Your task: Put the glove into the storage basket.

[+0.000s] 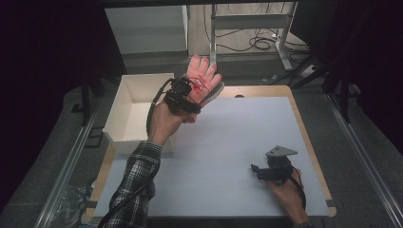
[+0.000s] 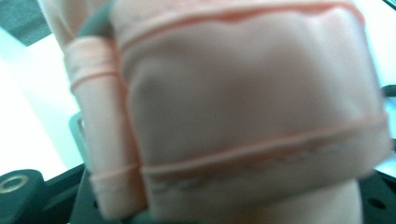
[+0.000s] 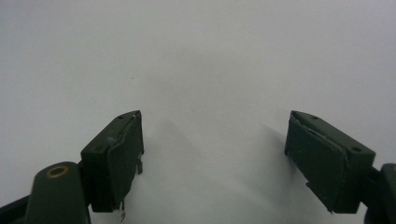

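A pink glove [image 1: 201,76] with its fingers spread is held up over the far left part of the table, beside the white box. My left gripper [image 1: 189,96] is shut on the glove's lower part. The left gripper view is close and blurred: pink seamed fabric of the glove [image 2: 243,107] sits right in front of the camera and hides the jaws. My right gripper [image 1: 257,171] rests low on the white mat at the front right. Its black fingers [image 3: 116,154] stand wide open over bare mat, with nothing between them.
An open white box [image 1: 142,76] stands at the table's far left edge. A white mat [image 1: 228,137] covers most of the wooden tabletop [image 1: 309,142]. Behind the table are a metal frame leg [image 1: 213,33] and cables [image 1: 261,43] on the floor.
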`<act>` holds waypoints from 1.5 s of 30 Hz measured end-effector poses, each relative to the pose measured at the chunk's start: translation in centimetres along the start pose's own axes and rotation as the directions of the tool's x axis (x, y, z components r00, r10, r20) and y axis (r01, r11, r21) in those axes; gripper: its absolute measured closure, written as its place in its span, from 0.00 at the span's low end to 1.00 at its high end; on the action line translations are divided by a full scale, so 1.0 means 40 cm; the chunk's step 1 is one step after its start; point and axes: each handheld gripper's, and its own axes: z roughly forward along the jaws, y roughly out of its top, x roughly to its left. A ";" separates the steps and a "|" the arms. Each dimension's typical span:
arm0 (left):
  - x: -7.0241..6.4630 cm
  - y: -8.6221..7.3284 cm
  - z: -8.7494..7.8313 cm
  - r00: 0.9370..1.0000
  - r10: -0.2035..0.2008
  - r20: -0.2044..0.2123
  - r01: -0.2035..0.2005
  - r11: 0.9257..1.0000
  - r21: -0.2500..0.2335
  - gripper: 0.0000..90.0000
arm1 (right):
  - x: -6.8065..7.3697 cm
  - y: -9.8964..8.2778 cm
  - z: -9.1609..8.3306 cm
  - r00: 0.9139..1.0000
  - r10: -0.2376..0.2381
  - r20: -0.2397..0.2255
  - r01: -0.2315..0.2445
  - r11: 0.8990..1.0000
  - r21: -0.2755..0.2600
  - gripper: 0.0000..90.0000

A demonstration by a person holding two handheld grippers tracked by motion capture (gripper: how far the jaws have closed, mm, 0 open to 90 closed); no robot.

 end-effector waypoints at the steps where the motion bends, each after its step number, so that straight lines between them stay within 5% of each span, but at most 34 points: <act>1: 0.004 0.000 -0.005 1.000 -0.006 -0.004 0.006 1.000 -0.003 0.51 | 0.000 0.000 0.000 1.000 0.000 0.000 0.000 1.000 0.000 0.22; 9: 0.049 -0.011 -0.046 0.996 -0.047 -0.069 0.045 0.999 -0.023 0.51 | 0.000 0.000 0.000 1.000 0.001 0.000 -0.001 1.000 0.001 0.22; 17: 0.105 -0.039 -0.063 0.986 -0.104 -0.128 0.101 0.994 -0.029 0.51 | 0.000 0.000 0.000 1.000 -0.002 0.001 0.002 1.000 0.000 0.22; 35: 0.224 -0.148 -0.069 0.943 -0.250 -0.219 0.246 0.968 -0.046 0.50 | 0.000 0.000 0.000 1.000 -0.005 0.002 0.005 1.000 -0.001 0.22; 45: 0.261 -0.189 -0.026 0.929 -0.289 -0.233 0.288 0.957 -0.040 0.49 | -0.001 0.000 0.000 1.000 -0.007 0.004 0.007 1.000 -0.001 0.22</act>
